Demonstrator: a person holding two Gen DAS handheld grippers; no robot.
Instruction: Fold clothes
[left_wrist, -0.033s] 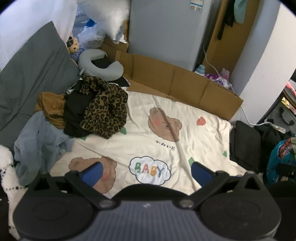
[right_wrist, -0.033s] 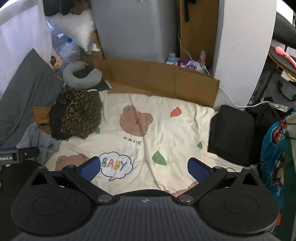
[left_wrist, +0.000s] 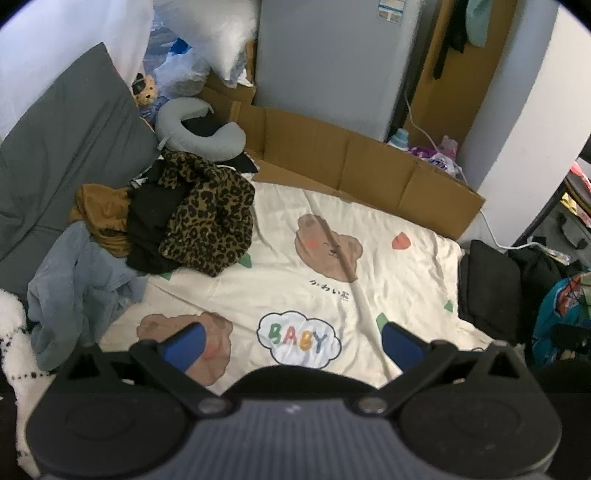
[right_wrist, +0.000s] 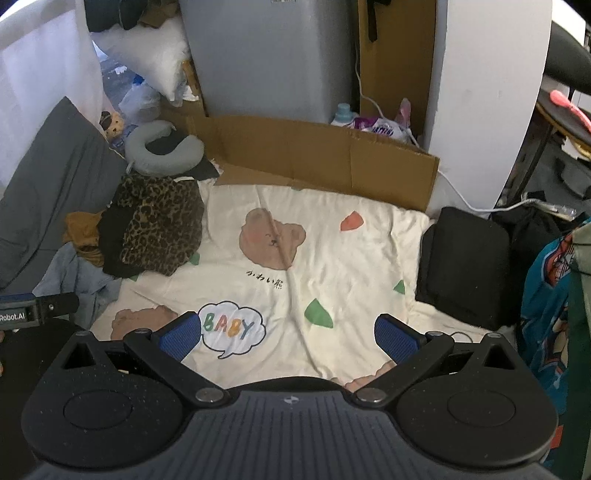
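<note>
Hovering with jaws apart and empty, left gripper sits nearer the leopard-print fleece garment, ahead-left on the heap.

Left claw, right claw: black bodies, blue ribbed pads, silver pivot screws.

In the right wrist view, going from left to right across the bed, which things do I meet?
Grey pillow → leopard-print garment → bear face print → orange shape → folded black item → blue printed cloth.
</note>
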